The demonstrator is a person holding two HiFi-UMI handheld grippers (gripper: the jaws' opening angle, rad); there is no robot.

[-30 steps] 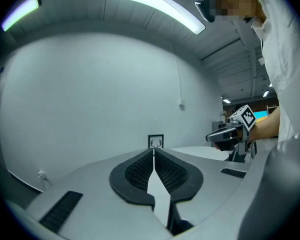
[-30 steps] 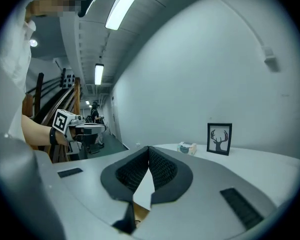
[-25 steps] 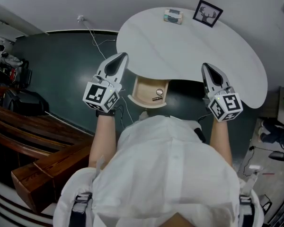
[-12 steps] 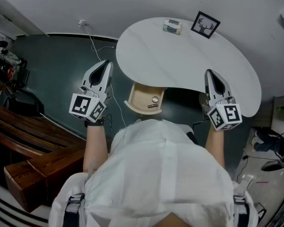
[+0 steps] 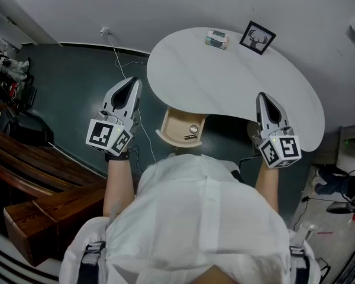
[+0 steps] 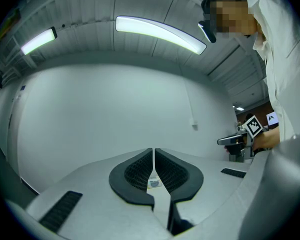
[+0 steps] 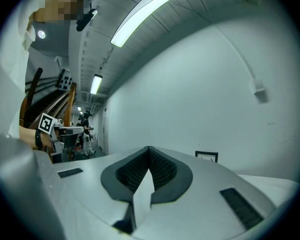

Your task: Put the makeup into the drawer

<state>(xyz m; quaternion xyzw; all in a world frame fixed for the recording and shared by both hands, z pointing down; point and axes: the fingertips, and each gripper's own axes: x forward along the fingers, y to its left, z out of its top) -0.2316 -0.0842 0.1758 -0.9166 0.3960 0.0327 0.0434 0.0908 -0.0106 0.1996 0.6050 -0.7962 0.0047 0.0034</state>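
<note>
White table (image 5: pixel 236 81) with its drawer (image 5: pixel 176 122) pulled open under the near edge. My left gripper (image 5: pixel 132 83) and right gripper (image 5: pixel 262 97) are both clenched on nothing, one on either side of the drawer. Makeup (image 5: pixel 193 129) lies inside the drawer. A small box (image 5: pixel 216 38) sits near the table's far edge.

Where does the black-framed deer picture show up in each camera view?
Head view: black-framed deer picture at upper right, at the white table's far edge.
Left gripper view: not in it.
Right gripper view: the picture is small, low, right of centre.
Shared landmark: the white wall behind the table.
</note>
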